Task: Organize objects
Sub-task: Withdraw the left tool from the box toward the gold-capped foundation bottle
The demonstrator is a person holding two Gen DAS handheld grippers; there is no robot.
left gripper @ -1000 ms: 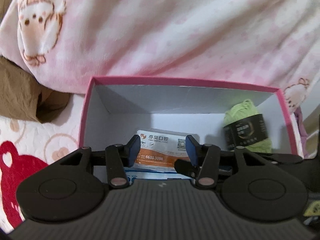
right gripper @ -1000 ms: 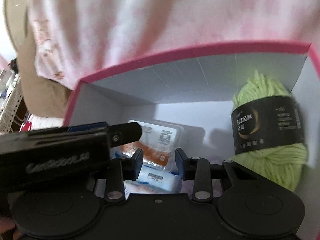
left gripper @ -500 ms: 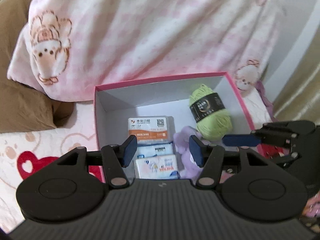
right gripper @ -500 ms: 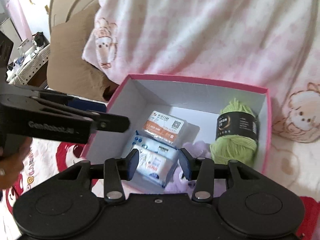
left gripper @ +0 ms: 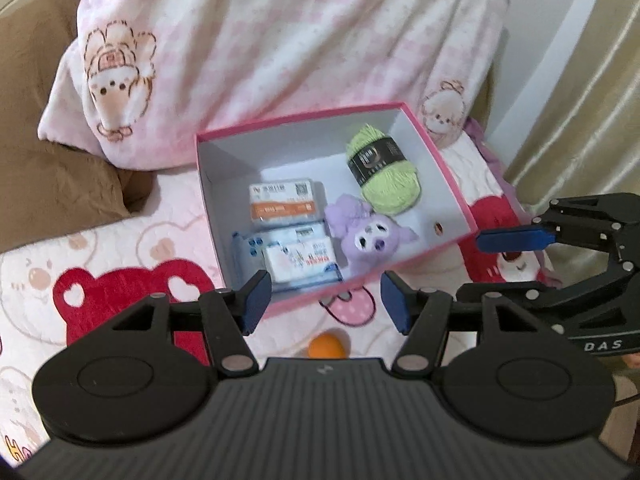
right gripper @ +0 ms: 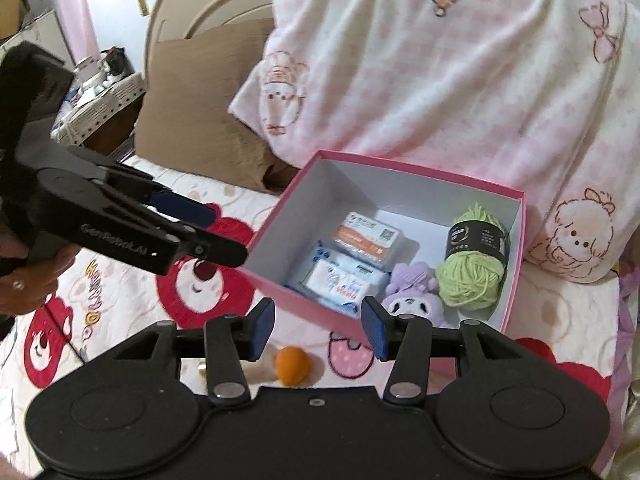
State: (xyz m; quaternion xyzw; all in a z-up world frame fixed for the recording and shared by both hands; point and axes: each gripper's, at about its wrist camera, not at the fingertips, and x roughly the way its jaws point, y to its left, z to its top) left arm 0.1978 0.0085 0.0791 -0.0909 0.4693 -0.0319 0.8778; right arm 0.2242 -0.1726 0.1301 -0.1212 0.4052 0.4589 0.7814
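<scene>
Bedspread (left gripper: 132,240) with red bear print, both grippers above it, nothing gripped.
Nearest: left gripper (left gripper: 325,300) and right gripper (right gripper: 318,327), jaws apart and opening, nothing between them. Orange ball (right gripper: 292,364) on the spread just in front of the pink box (right gripper: 516,264). Box holds 2 wipe packs (left gripper: 298,256), orange-label pack (left gripper: 285,204), purple plush (left gripper: 368,236), green yarn (left gripper: 386,176). Pink blanket (left gripper: 300,40) behind.

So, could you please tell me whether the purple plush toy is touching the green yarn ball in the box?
Touching. The right wrist view shows the purple plush toy pressed against the green yarn ball, with no gap.
</scene>
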